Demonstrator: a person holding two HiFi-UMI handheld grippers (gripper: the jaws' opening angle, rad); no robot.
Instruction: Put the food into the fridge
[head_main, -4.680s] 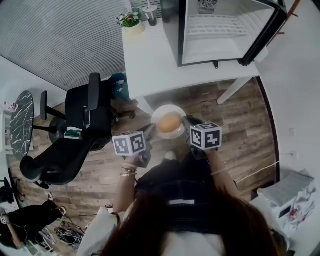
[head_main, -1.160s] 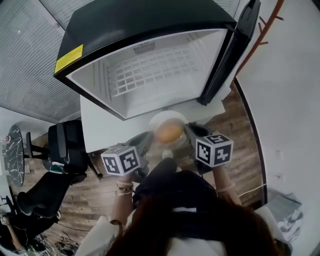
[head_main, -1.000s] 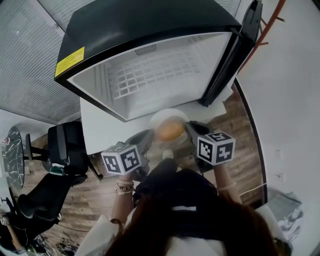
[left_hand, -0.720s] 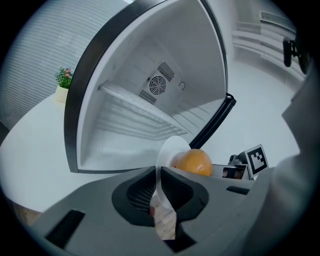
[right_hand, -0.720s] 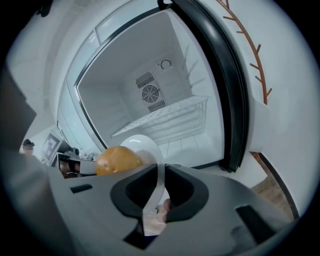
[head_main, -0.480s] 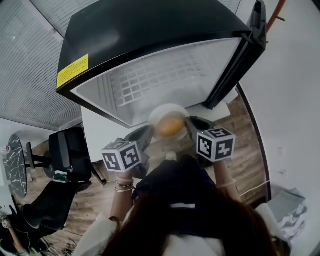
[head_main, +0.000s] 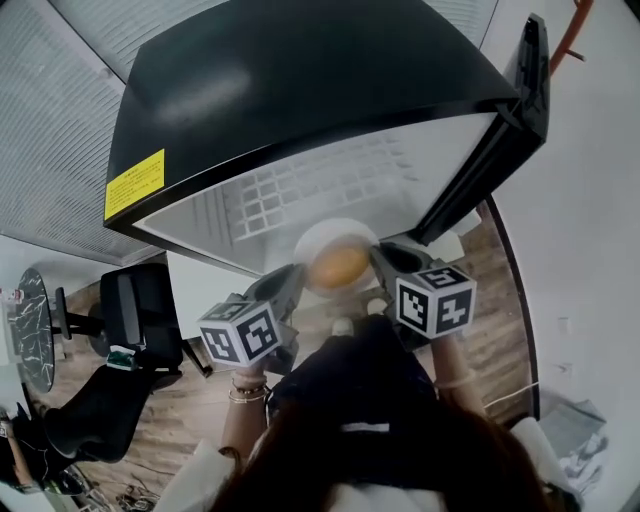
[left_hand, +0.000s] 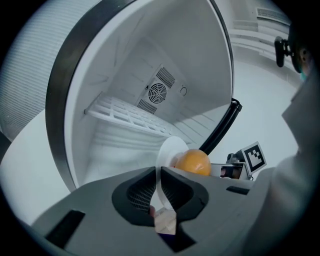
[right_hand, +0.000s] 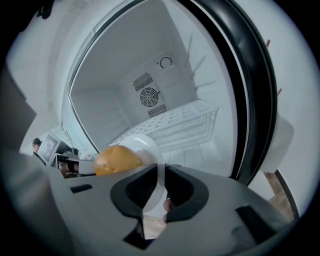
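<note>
A white plate with a round orange bun on it hangs at the mouth of the open black fridge. My left gripper is shut on the plate's left rim and my right gripper is shut on its right rim. In the left gripper view the plate rises on edge between the jaws of the left gripper, with the bun beyond. In the right gripper view the plate and bun sit past the right gripper. A white wire shelf crosses the fridge's white inside.
The fridge door stands open at the right, close to my right gripper. The fridge rests on a white table. A black office chair stands on the wood floor at the lower left. A white wall runs along the right.
The plate with the bun, held by both grippers, has moved closer to the fridge opening. The fridge has grown larger in view. Neither grip has changed.
</note>
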